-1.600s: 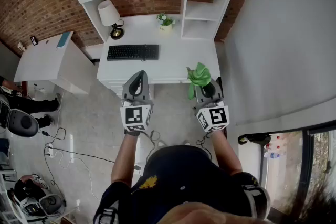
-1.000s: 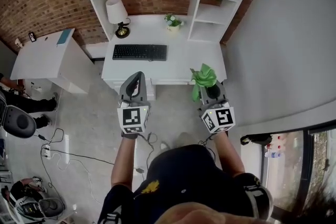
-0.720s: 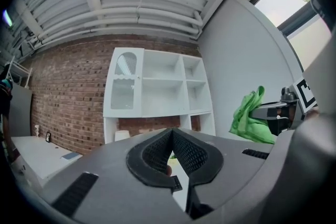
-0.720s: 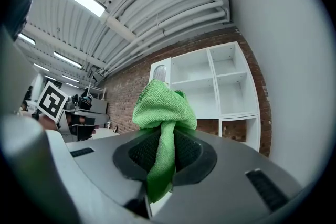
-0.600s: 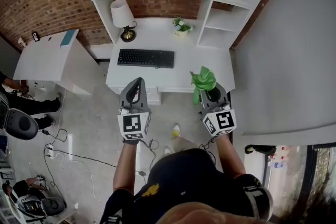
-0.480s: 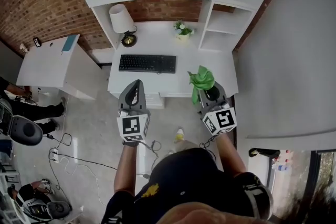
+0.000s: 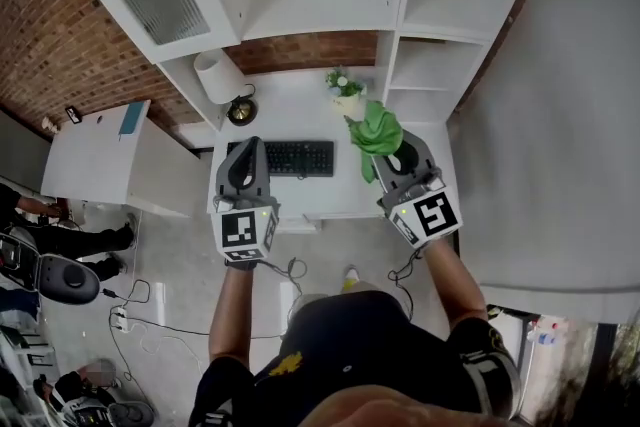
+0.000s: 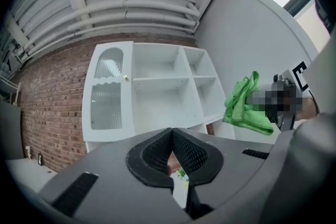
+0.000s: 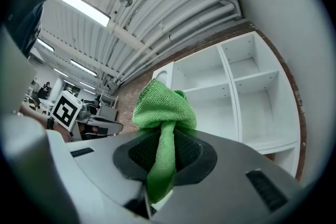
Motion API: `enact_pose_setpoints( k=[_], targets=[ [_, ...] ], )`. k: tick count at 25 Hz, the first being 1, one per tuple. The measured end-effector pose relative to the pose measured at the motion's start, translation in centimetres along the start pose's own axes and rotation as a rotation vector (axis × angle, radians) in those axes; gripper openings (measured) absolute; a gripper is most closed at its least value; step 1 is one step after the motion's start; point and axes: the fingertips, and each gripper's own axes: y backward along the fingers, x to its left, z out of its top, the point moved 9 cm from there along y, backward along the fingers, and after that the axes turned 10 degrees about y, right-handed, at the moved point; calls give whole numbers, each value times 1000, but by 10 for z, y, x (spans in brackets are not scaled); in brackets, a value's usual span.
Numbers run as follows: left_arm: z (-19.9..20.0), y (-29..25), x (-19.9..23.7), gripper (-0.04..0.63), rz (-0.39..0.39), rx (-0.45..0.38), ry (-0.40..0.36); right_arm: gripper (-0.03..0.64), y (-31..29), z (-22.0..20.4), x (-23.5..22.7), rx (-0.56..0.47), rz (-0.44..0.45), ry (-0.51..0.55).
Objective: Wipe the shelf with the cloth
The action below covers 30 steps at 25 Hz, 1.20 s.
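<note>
Cloth (image 7: pixel 376 127), green in colour, is clamped between the jaws of your right gripper (image 7: pixel 388 151). In the right gripper view the cloth (image 9: pixel 164 107) bunches above the closed jaws, and one tail hangs down through them. You hold this gripper over the right part of the desk (image 7: pixel 290 110). The cloth is above the desk surface, just beside the small plant (image 7: pixel 343 87) that stands near the desk's back edge.

Your left gripper (image 7: pixel 247 150) is over the left front part of the desk, at the left end of the keyboard (image 7: pixel 291 157). Its jaws are closed with the tips touching, and they carry nothing.

The shelf (image 7: pixel 320 5), a white unit with open compartments, rises from the back of the desk, and the cloth is apart from it. A lamp (image 7: pixel 218 75) stands at the desk's back left corner. To the left of the desk there is a white side table (image 7: pixel 95 150).
</note>
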Motion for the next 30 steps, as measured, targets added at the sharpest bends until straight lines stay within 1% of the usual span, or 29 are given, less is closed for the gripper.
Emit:
enact_pose_setpoints(
  k=[4, 7, 10, 15, 18, 20, 23, 27, 30],
  targets=[
    [27, -37, 14, 18, -4, -37, -30, 43, -43, 31, -32, -2, 67, 41],
    [42, -62, 28, 18, -12, -59, -56, 43, -79, 55, -54, -6, 122, 38],
    [53, -85, 43, 18, -39, -82, -68, 43, -116, 86, -75, -41, 154, 44],
    [75, -120, 73, 18, -107, -130, -101, 43, -189, 151, -108, -104, 144, 61],
    [99, -138, 95, 18, -148, -164, -128, 43, -246, 190, -123, -86, 147, 92],
    [115, -147, 110, 18, -172, -189, -142, 43, -286, 213, -132, -65, 154, 92],
    [132, -155, 133, 18, -203, -225, -142, 43, -338, 244, -143, -50, 134, 109],
    [142, -165, 162, 18, -226, -250, -139, 43, -389, 271, -143, -66, 78, 191],
    [141, -182, 179, 18, -228, -257, -121, 43, -417, 277, -146, -70, 90, 186]
  ],
)
